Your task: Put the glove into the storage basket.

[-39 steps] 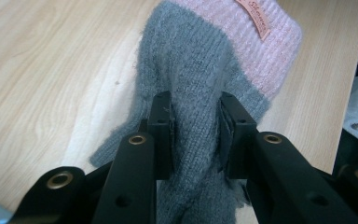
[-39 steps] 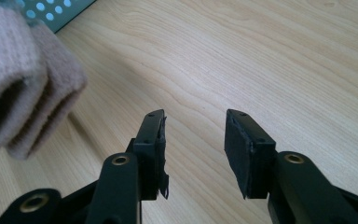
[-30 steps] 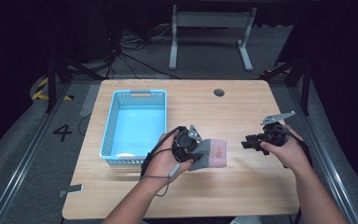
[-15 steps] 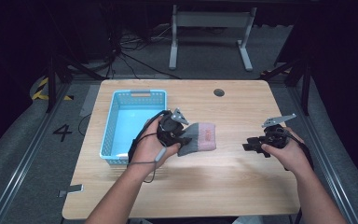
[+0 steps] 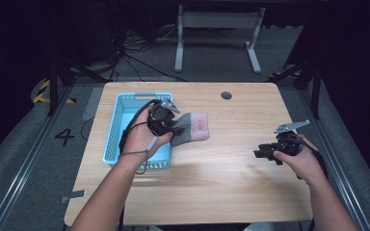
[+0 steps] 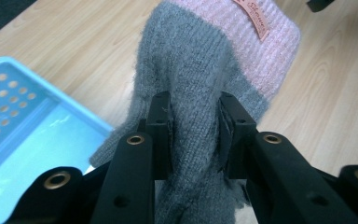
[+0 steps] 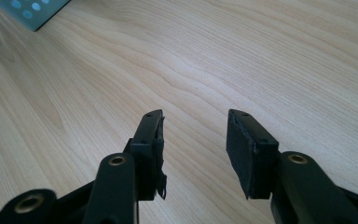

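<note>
Grey-and-pink knitted glove (image 5: pixel 191 129), one only, is clamped in the left tool (image 6: pixel 195 135), above the tabletop (image 5: pixel 231 183) at the right rim of the single blue basket (image 5: pixel 120 113). Its fingers are hidden below the jaws. One right tool (image 7: pixel 195 144) stands apart, jaws spread, just opening, nothing between them.

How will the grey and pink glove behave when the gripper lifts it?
Probably floppy: the knitted glove bunches between the left gripper's pads and droops past them. Likely light, since one narrow pinch carries it. Its fuzzy yarn should resist slipping, though it may snag on the basket rim.
</note>
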Available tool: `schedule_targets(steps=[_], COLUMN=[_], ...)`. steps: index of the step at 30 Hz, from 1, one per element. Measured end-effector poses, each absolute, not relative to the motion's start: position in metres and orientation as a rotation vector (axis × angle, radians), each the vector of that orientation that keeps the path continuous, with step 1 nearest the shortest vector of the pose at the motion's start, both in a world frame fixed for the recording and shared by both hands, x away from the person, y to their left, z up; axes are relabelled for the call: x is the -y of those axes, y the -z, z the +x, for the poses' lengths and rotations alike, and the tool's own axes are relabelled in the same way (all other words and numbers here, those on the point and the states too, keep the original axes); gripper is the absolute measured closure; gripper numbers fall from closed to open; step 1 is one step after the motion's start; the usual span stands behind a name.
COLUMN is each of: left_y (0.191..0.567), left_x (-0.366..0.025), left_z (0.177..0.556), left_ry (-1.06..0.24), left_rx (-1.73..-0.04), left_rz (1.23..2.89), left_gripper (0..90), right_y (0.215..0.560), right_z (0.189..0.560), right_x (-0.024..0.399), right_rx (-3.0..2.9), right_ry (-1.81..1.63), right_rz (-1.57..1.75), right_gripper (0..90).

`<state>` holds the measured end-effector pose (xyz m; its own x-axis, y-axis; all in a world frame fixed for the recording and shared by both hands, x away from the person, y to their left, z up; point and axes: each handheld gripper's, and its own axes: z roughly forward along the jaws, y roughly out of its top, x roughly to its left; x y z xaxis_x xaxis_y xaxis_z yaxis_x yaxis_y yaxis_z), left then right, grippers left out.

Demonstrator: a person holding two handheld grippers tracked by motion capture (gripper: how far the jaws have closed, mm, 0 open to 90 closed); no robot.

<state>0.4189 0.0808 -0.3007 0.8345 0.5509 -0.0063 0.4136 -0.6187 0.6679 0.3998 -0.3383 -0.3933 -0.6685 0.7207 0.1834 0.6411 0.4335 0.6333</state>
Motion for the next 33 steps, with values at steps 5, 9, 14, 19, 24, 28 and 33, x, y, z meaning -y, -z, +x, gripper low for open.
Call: schedule_targets(steps=[5, 9, 14, 19, 24, 28, 33], left_y=[0.299, 0.299, 0.297, 0.296, 0.298, 0.303, 0.314], left_x=[-0.096, -0.109, -0.123, -0.135, -0.143, -0.149, -0.159], left_z=[0.428, 0.437, 0.445, 0.452, 0.463, 0.474, 0.488], left_ry=[-0.264, -0.277, -0.283, -0.283, -0.271, -0.264, -0.252], left_rx=[-0.727, -0.755, -0.784, -0.796, -0.823, -0.846, -0.877], left_rz=[2.312, 2.31, 2.307, 2.299, 2.288, 2.303, 2.333], left_gripper=[70.2, 70.2, 70.2, 70.2, 70.2, 70.2, 70.2], right_y=[0.397, 0.398, 0.399, 0.4, 0.401, 0.401, 0.402], right_z=[0.398, 0.396, 0.393, 0.391, 0.39, 0.388, 0.386], right_x=[0.34, 0.34, 0.342, 0.343, 0.345, 0.345, 0.347], right_rx=[-2.564, -2.565, -2.561, -2.555, -2.553, -2.551, -2.55], right_ry=[-1.044, -1.039, -1.038, -1.037, -1.029, -1.03, -1.023], right_rz=[1.235, 1.237, 1.252, 1.259, 1.265, 1.27, 1.275], right_gripper=[57.0, 56.9, 56.9, 56.7, 56.5, 56.3, 56.1])
